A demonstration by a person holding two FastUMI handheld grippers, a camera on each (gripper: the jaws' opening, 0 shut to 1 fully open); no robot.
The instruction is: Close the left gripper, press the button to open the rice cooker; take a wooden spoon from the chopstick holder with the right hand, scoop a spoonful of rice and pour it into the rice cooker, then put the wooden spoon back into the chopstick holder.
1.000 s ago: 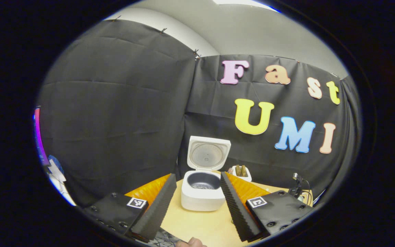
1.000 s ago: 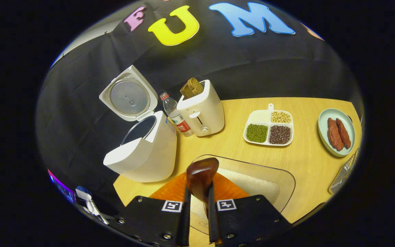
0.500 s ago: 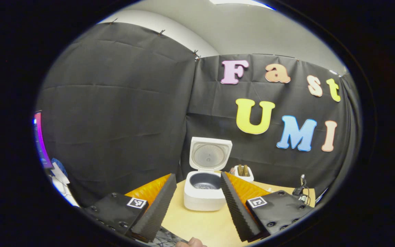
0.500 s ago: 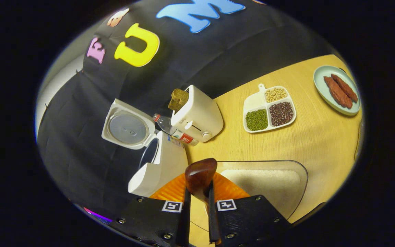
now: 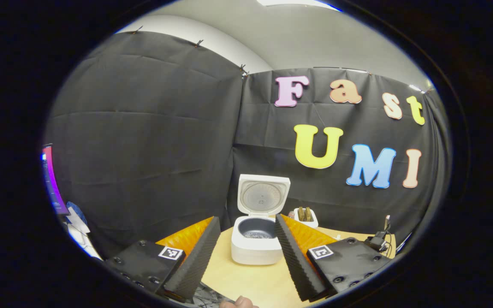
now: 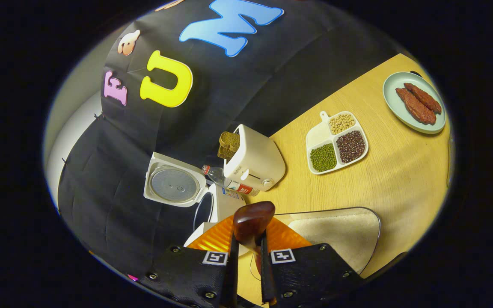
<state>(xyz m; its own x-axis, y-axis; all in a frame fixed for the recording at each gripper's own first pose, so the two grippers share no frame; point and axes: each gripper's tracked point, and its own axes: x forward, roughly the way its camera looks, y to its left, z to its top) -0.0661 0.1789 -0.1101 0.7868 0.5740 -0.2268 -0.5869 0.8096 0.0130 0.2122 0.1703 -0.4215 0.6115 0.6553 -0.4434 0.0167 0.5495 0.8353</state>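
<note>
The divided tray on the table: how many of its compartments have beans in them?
3: in the divided tray, pale beans at the far end, green beans and dark red beans side by side nearer. The handle-side compartment looks empty.

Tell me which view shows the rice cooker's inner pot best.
The left gripper view: the rice cooker faces it, lid up, pot opening fully visible. The right gripper view sees the cooker sideways, partly behind the wooden spoon.

1. Rice cooker (image 6: 212, 205): one.
2. Toaster (image 6: 255, 164): one, with bread (image 6: 228, 144) in it.
3. Bottle (image 6: 229, 182): one.
4. Divided dish (image 6: 317, 137): one, three compartments.
5. Plate (image 6: 394, 85): one, two sausages (image 6: 417, 102).
6. Rice tray (image 6: 368, 244): one.
7. Spoon (image 6: 253, 218): one.
</note>
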